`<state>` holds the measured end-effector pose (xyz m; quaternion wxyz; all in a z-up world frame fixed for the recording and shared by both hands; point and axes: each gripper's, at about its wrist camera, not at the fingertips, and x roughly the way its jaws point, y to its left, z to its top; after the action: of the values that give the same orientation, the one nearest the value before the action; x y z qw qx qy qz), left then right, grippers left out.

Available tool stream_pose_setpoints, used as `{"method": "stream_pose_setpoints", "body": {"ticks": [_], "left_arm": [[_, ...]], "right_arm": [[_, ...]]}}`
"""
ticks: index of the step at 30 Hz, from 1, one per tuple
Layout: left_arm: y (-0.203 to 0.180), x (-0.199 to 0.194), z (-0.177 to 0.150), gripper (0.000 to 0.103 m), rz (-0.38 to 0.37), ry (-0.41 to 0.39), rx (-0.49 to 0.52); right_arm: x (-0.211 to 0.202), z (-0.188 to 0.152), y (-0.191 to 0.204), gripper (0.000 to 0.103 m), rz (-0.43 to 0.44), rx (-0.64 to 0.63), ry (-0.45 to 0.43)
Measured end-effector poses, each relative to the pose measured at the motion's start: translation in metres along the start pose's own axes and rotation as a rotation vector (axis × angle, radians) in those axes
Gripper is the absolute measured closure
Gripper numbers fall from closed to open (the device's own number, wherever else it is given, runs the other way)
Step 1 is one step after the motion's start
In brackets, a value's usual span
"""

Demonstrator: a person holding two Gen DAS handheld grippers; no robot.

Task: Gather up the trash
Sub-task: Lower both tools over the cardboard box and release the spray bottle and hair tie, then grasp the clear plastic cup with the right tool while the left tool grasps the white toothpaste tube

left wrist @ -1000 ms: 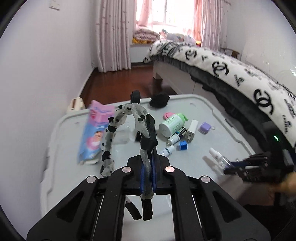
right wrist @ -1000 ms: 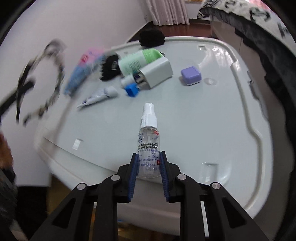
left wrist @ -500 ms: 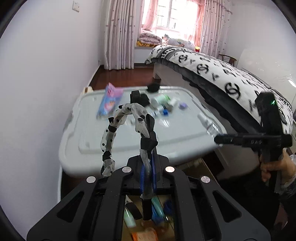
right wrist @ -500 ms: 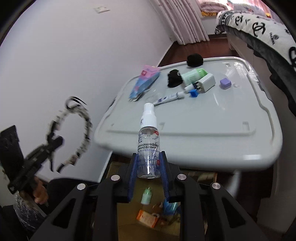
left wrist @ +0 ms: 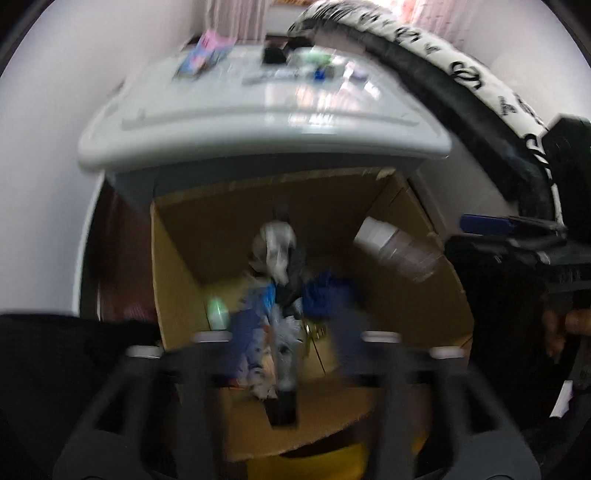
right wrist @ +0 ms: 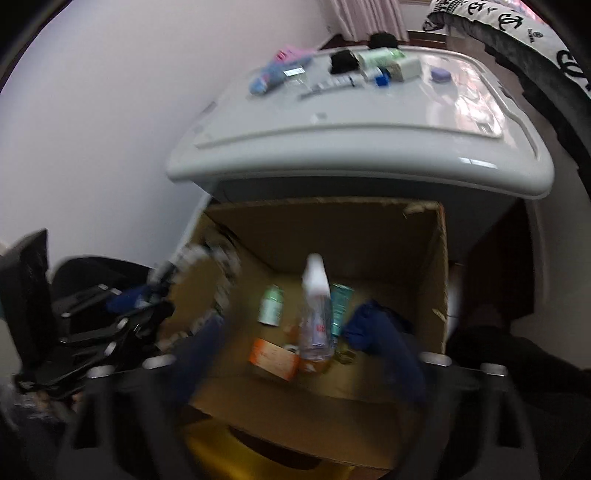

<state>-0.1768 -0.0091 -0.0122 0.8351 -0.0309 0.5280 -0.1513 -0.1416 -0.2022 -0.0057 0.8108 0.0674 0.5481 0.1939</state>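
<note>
Both my tools hang over the open box, and their jaws have just been opening: the bottle stands upright between the spread right tool, dropping free. The spotted band slips lengthwise from my left tool, box straight below.

1. Bed, black-and-white logo cover, at right of bench.
2. Pale wall at left.
3. Pink curtain beyond; dark wood floor below.
</note>
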Motion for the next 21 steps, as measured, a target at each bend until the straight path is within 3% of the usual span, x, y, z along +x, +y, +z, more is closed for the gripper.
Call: {"method": "stream_pose_setpoints", "body": {"ticks": [6,11,16,19,21], "left_arm": [[0.021,-0.006,0.009,0.024,-0.011,-0.02,-0.078],[0.026,-0.008,0.054,0.018,-0.002,-0.058,-0.084],[0.024,0.005,0.116,0.017,0.044,-0.088,-0.051],[0.023,0.014,0.14,0.017,0.062,-0.122,-0.035],[0.021,0.023,0.148,0.016,0.08,-0.13,-0.023]], "right_arm": [[0.005,-0.003,-0.011,0.015,0.051,0.061,0.018],[-0.024,0.046,-0.037,0.009,0.051,0.081,-0.066],[-0.04,0.148,-0.082,0.005,-0.133,-0.009,-0.244],[-0.007,0.207,-0.112,0.005,-0.285,-0.1,-0.229],[0.027,0.239,-0.137,0.011,-0.32,-0.106,-0.175]]}}
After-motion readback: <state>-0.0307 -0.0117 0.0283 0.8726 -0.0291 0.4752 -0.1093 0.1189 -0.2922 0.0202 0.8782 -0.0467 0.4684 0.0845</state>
